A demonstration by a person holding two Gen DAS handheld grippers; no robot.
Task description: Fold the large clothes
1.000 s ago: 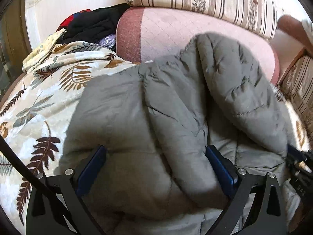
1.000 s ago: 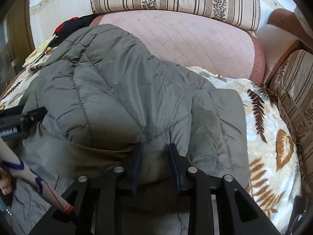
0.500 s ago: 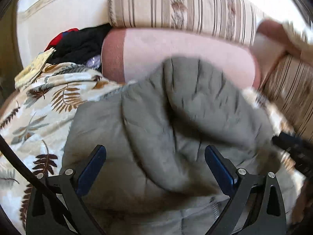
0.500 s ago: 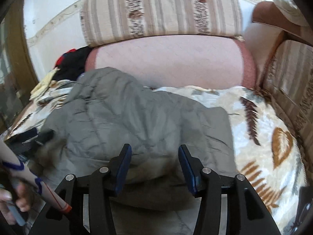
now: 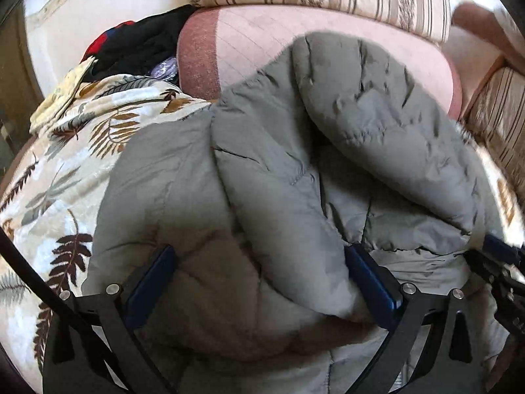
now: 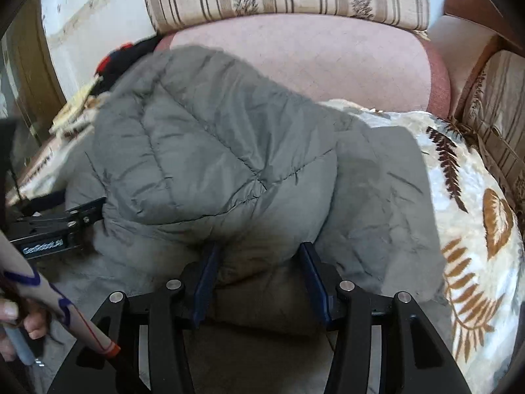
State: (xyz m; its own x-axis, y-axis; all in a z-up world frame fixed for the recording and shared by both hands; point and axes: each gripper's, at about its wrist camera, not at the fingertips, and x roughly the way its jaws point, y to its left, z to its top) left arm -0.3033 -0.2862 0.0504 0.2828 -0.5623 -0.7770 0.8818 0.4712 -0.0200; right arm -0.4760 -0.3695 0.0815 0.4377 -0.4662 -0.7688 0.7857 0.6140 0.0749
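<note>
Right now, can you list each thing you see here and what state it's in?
Grey padded jacket: folded over on itself, puffy, lying on the leaf blanket.
Leaf blanket: spread over the sofa, partly covered by the jacket.
Dark clothes: heaped in the far corner, unfolded.
Left gripper: open wide, jacket fabric between its fingers.
Right gripper: partly open, not pinching the jacket bulge between its fingers.

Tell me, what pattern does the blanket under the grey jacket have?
The blanket is cream with brown fern leaves, seen best in the right wrist view.
</note>
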